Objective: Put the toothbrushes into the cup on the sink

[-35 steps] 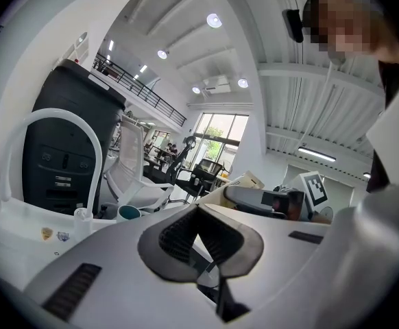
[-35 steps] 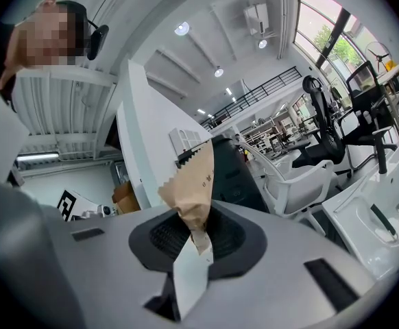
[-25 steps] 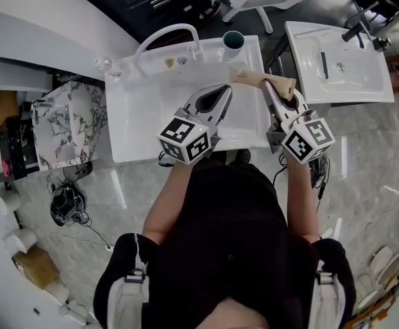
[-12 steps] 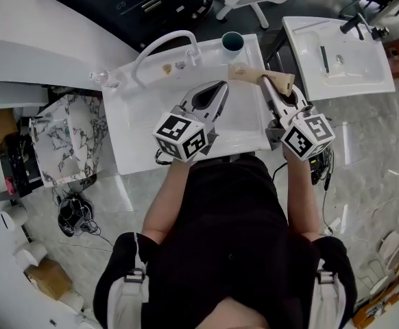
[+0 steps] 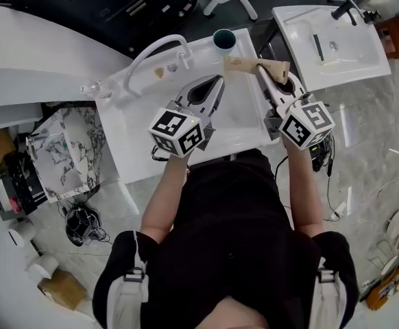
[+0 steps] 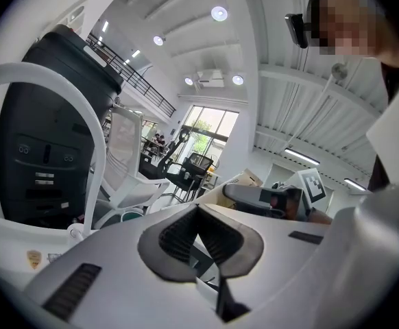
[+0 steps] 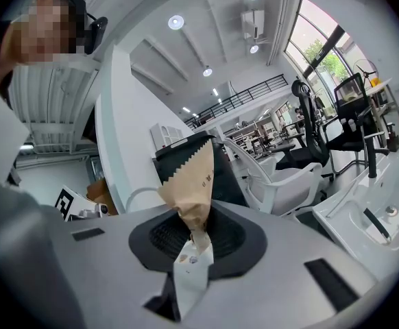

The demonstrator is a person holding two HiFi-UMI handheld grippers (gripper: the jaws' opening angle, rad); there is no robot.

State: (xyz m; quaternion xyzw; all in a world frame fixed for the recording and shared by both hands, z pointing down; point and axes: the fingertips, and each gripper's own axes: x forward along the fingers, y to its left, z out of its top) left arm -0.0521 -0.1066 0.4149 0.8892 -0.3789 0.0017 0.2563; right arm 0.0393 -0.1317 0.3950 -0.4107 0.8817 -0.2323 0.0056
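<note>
Toothbrush packet [image 7: 191,184]: tan paper, zigzag-cut end

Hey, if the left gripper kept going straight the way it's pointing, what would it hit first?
Probably the sink's back ledge just right of the cup. The left gripper aims between the cup and the paper packet in the right gripper. Depth is unclear, so it might brush either.

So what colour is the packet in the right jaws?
The packet is brown, white at its lower end; clearest in the right gripper view.

Black top [image 5: 230,232], seemingly short-sleeved
</note>
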